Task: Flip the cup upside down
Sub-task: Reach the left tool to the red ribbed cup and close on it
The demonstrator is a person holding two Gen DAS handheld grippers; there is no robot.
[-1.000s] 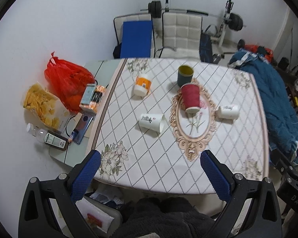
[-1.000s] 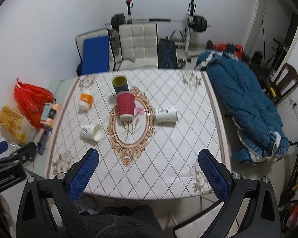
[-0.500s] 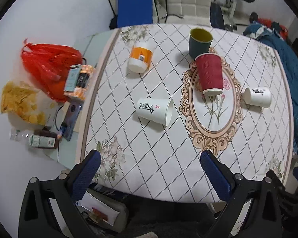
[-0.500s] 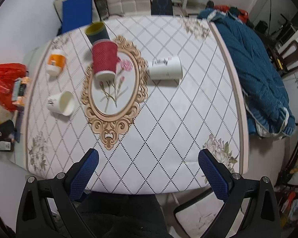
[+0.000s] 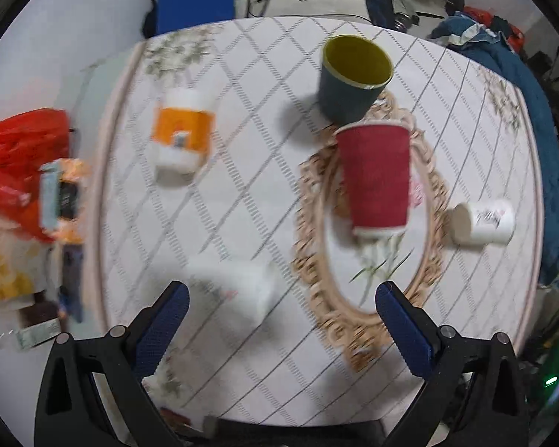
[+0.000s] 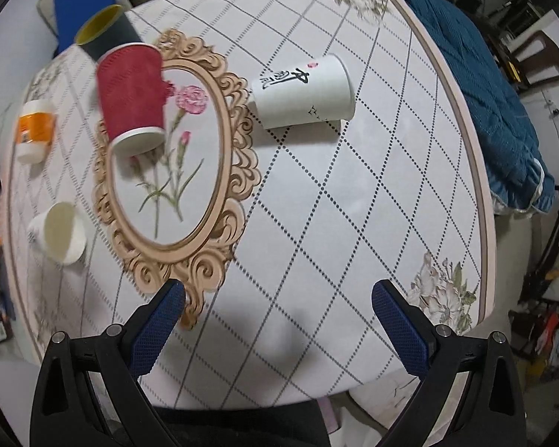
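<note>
- My left gripper point(image 5: 281, 318) stands wide open over the near part of the table point(image 5: 242, 201), with nothing between its blue pads.
- My right gripper point(image 6: 278, 316) is spread just as wide and holds nothing; only the diamond-patterned cloth shows between its fingers.
- In the left wrist view, a blurred white cup point(image 5: 234, 287) lies on its side at lower centre, just above the gap between my left fingers and nearer the left one.
- The same cup sits at the left edge of the right wrist view, its open mouth turned toward the camera.
- A second white cup point(image 6: 303, 91), printed with black characters, lies on its side in the upper middle of the right wrist view, just right of the ornate oval frame point(image 6: 175, 164) on the cloth.
- A red ribbed cup point(image 6: 132, 98) lies across the upper left of that oval, its white-rimmed mouth toward me.
- A dark cup point(image 5: 354, 78) with a yellow inside stands upright just behind the red one.
- An orange-and-white cup point(image 5: 182, 132) lies at the left of the table in the left wrist view.
- A red bag point(image 5: 11, 164) sits off the table at the left edge.
</note>
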